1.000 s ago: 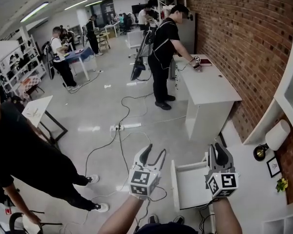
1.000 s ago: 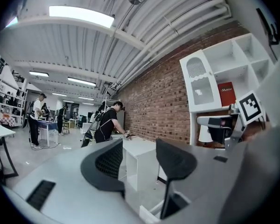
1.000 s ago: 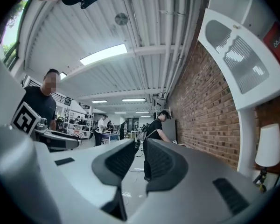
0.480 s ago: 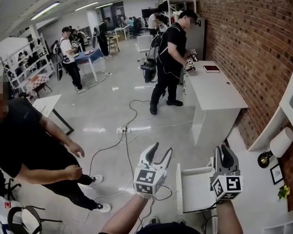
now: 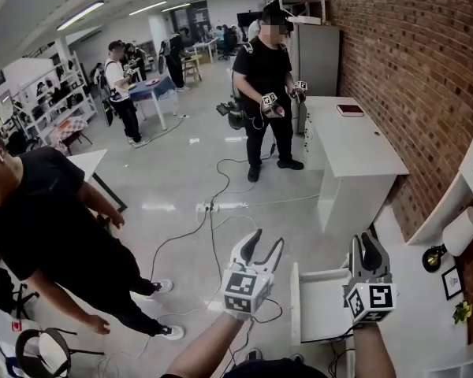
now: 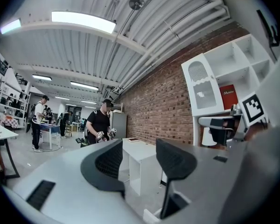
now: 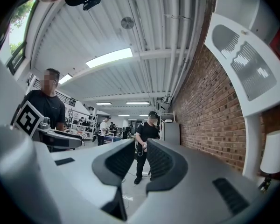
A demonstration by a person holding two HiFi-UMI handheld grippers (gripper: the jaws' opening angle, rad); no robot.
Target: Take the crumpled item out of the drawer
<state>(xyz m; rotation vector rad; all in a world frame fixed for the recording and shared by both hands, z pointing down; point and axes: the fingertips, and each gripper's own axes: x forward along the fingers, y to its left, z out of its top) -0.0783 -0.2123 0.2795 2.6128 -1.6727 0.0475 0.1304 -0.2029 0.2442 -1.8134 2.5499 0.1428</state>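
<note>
2 grippers held level, both empty.
Left gripper (image 5: 268, 238) jaws wide apart; right gripper (image 5: 368, 241) jaws narrowly parted, nothing between; white drawer (image 5: 296, 309) open at lower centre of frame.

I count two tools, the left tool (image 5: 266, 242) and the right tool (image 5: 364, 244). There is one drawer (image 5: 319, 309), one table (image 5: 355, 144), one book (image 5: 350, 110), one lamp (image 5: 463, 231) and one frame (image 5: 452, 282). Two people are nearby, a bent person (image 5: 47, 227) and a standing person (image 5: 264, 69).

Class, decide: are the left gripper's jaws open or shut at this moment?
Open. The left gripper shows a wide gap between its jaws in its own view, with nothing held between them.
</note>
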